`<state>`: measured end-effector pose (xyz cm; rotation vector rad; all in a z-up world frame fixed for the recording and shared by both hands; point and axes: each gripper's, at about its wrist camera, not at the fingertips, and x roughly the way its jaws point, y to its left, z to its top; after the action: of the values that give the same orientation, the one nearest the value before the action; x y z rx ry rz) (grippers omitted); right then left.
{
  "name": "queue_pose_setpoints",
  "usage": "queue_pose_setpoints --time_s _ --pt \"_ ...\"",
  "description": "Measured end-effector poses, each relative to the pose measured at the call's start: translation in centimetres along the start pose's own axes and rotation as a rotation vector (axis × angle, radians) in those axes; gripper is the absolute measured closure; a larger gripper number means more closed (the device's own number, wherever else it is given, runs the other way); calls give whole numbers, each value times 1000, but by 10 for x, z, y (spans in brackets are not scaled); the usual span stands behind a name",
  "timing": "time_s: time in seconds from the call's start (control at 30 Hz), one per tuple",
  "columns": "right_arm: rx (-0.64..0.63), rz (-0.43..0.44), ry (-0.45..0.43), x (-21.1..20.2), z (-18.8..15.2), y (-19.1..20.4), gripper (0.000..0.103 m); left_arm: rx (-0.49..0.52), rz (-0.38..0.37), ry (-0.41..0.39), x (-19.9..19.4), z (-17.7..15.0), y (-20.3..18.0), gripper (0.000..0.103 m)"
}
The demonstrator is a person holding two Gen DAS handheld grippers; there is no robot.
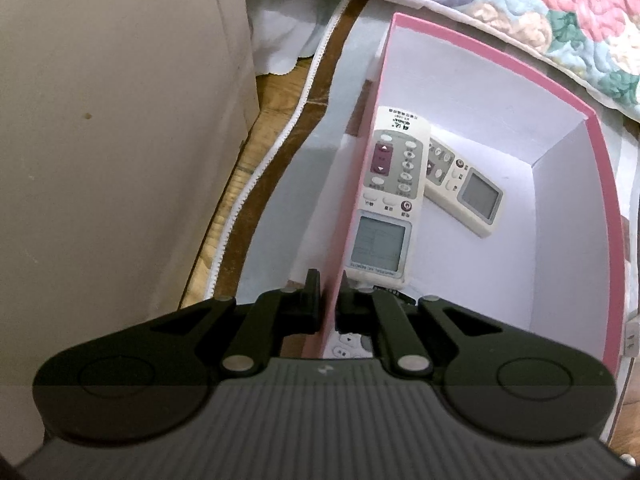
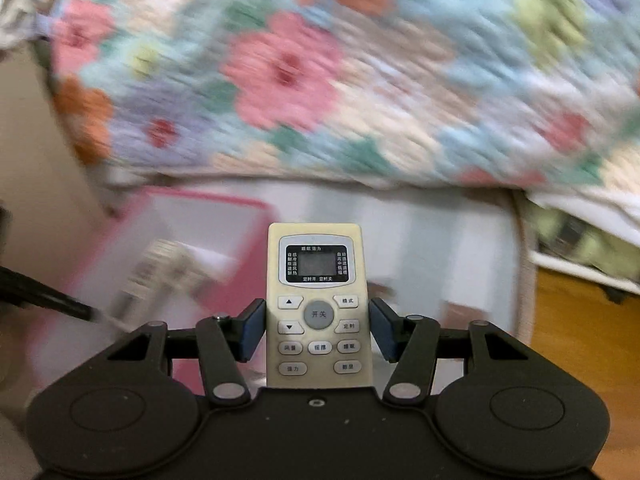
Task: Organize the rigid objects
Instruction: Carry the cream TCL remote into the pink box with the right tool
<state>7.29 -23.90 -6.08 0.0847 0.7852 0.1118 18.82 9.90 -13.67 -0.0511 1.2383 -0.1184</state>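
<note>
Bedside scene: a flowered quilt (image 1: 560,20) hangs over the far edge of a pale surface (image 1: 320,128) on which a pink box (image 1: 604,184) with a white inside stands. Held item: a cream remote control (image 2: 318,304), buttons and screen facing up, is clamped by its long sides in the right tongs (image 2: 318,326), whose blue pads (image 2: 252,330) press on it. It is in the air, short of the box, which shows blurred to its left in the right wrist view. Box contents: two remotes already lie inside, a long white one (image 1: 390,196) against the near-left wall and a second (image 1: 464,184) partly under it, slanting toward the far-right corner. Part of another keypad (image 1: 350,346) shows below the left tongs (image 1: 328,304); what it belongs to cannot be told. Left tongs: shut on the box's left wall, one finger inside and one outside, apparently steadying it. Progress, as judged: two remotes are stowed, a third is on its way; whether more items wait outside the box is not visible.
</note>
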Motion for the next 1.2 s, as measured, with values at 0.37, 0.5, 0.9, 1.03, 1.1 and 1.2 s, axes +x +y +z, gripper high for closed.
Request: queue_pose_setpoints --time_s 0.37,0.5,0.9,1.03,1.1,1.2 --pt "106 306 136 67 45 97 42 23 13 -20 -1 -2 -4 97" --pt "358 365 281 119 35 96 42 29 17 -26 -2 -4 -5 97" --pt "547 170 359 191 23 88 41 19 -24 -29 -3 -5 3 97" --pt "625 200 412 197 22 87 36 21 -23 -29 -4 -5 3 97" --pt "631 248 403 190 26 83 36 18 -26 -28 -4 -4 4 97" --pt "594 326 371 162 36 75 36 18 -27 -27 -4 -4 4 97"
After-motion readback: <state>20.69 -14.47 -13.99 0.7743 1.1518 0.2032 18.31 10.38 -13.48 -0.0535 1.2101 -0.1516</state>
